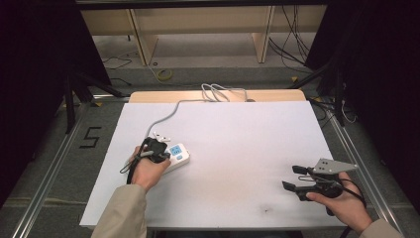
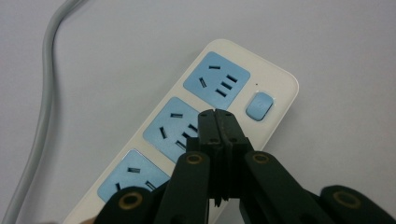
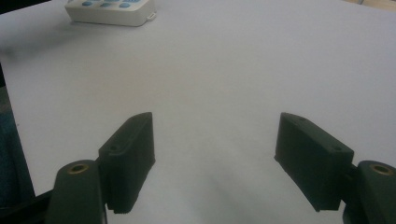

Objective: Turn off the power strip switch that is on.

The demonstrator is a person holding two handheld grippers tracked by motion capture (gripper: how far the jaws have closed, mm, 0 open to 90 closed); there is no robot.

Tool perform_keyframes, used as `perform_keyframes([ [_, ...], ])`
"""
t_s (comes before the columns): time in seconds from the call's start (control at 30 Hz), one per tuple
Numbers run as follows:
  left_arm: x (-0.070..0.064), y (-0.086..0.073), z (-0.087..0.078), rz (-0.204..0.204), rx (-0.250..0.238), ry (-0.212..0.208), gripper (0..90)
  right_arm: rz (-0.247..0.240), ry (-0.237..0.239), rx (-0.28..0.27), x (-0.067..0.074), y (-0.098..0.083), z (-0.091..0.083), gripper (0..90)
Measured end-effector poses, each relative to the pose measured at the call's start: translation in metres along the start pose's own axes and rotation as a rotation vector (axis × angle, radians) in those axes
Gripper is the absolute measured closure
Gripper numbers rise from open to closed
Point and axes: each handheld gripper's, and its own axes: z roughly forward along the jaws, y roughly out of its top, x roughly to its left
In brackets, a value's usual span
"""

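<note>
Power strip (image 2: 196,126) under left gripper (image 2: 217,122), fingers closed (perhaps touching it); right gripper (image 3: 215,140) fingers wide, empty.

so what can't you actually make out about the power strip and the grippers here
- Power strip, left gripper view: the lower end runs behind the shut left gripper and off the bottom edge, so the socket count is unclear.
- Same strip, high view: the left hand covers most of it.
- Switch: on or off cannot be told.
- Strip in the right gripper view: cut by the top edge.
- Right gripper, high view: jaws open; the hand hides its handle.
</note>
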Motion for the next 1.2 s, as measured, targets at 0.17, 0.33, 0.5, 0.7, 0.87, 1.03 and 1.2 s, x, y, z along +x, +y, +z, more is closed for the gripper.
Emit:
perform_keyframes([
  [0.17,-0.0011,-0.0001,0.0012,0.004,0.026,-0.018,90.0,-0.001,0.001,0.000,0.0001,0.0000,0.0001,28.6],
  [0.33,-0.0013,-0.0006,0.0023,0.002,0.045,-0.027,90.0,0.001,0.004,-0.001,0.0004,0.0000,0.0002,28.6],
  [0.5,-0.0010,-0.0008,0.0034,0.006,0.050,-0.030,90.0,-0.001,0.004,0.001,0.0004,0.0000,0.0003,28.5],
  [0.7,-0.0015,-0.0014,0.0048,0.015,0.063,-0.031,90.0,-0.002,0.004,0.001,0.0003,-0.0001,0.0005,28.6],
  [0.87,-0.0016,-0.0013,0.0049,0.016,0.063,-0.030,90.0,-0.003,0.007,0.002,0.0005,-0.0001,0.0004,28.6],
  [1.03,-0.0014,-0.0008,0.0052,0.018,0.067,-0.032,90.0,-0.001,0.007,0.001,0.0003,-0.0001,0.0006,28.5],
  [1.2,-0.0047,0.0003,0.0061,0.030,0.067,-0.030,90.0,0.002,0.006,0.000,0.0005,-0.0002,0.0000,28.6],
])
